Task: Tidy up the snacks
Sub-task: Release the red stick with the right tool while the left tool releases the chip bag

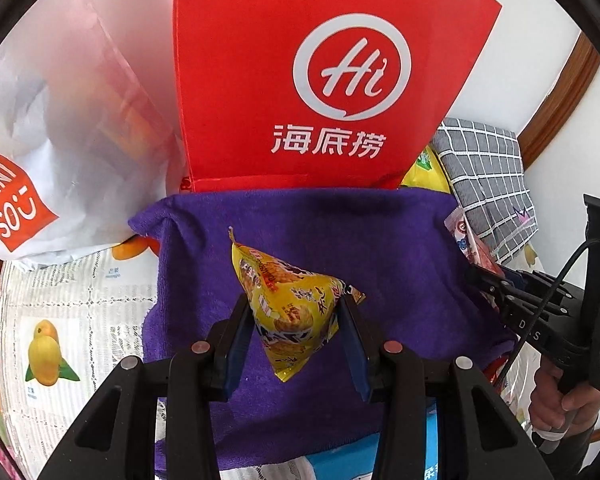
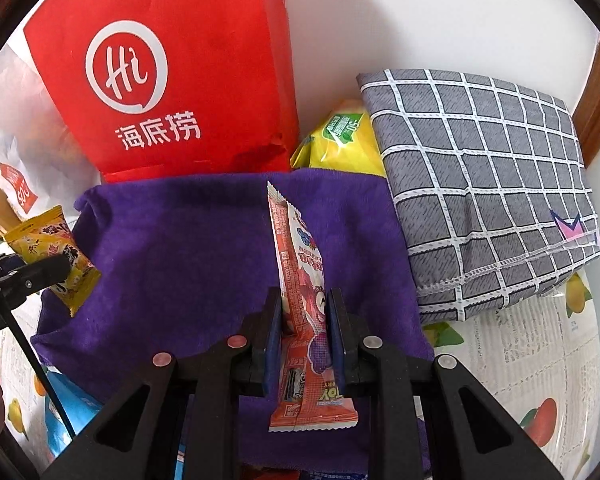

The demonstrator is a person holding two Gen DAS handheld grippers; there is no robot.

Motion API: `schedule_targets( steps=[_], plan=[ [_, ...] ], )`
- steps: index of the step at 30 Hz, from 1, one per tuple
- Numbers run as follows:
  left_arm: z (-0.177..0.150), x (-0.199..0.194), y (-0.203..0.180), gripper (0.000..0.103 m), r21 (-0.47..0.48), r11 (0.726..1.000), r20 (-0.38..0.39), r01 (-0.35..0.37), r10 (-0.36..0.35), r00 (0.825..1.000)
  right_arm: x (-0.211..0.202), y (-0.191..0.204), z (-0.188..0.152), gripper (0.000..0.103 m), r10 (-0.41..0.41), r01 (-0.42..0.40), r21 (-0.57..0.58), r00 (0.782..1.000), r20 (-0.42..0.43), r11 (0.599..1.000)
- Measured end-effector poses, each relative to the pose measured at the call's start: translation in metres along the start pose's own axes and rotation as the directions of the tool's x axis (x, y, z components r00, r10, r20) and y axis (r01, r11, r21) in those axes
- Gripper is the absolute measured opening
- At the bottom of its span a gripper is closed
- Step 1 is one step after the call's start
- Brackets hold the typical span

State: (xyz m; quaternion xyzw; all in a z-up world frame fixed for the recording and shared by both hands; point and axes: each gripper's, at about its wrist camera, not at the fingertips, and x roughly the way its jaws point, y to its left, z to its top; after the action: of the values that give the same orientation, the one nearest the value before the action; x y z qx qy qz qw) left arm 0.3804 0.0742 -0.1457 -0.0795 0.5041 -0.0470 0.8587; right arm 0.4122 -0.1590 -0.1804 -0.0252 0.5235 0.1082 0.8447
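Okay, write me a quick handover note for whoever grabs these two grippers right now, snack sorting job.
Left gripper: shut on the yellow snack packet, held above the purple towel.
Right gripper: shut on the pink candy packet, also above the towel.
Nearby: red paper bag behind the towel, yellow-green snack bag beside the grey checked cloth, white Miniso bag on the left.
Done: both packets picked up.
Left: place both; the destination isn't evident.
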Motion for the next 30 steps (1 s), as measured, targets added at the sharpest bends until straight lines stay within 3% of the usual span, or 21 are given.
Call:
schedule_targets(
  steps=[30],
  plan=[
    [-0.001,0.029,0.007,0.041,-0.02,1.0,-0.078,-0.005,0.003,0.997,0.031,0.007,-0.002,0.024,0.002,-0.003,-0.014,0.998,-0.063,1.0]
  ],
)
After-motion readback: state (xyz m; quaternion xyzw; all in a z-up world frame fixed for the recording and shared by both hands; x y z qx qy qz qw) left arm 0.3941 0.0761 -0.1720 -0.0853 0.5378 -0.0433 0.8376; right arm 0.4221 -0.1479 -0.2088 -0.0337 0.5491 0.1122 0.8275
